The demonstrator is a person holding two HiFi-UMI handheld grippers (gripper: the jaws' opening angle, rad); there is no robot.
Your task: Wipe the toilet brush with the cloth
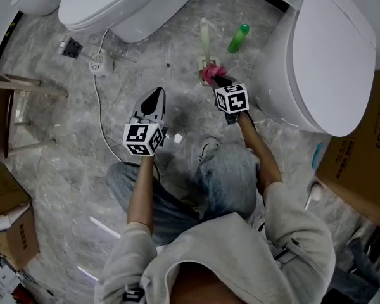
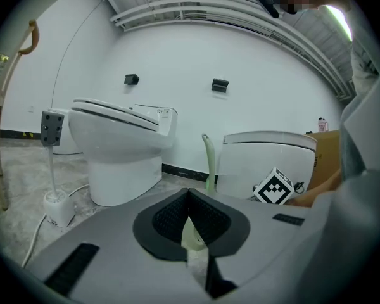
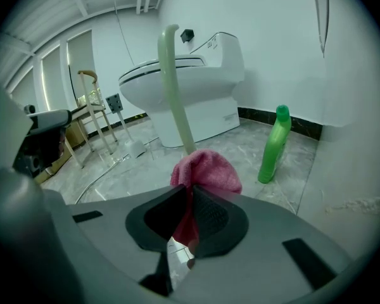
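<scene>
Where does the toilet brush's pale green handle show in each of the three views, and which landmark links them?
Head view: the toilet brush handle stands top centre, just above the pink cloth.
Left gripper view: centre, upright between two toilets, beyond the jaws.
Right gripper view: upper centre, rising from behind the pink cloth.
Shared landmark: the white toilet with its lid down.

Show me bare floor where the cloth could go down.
Bare: floor between white cable and left gripper; floor between left toilet and toilet brush. Crowded: toilet brush, pink cloth, green bottle and right toilet sit close together.
</scene>
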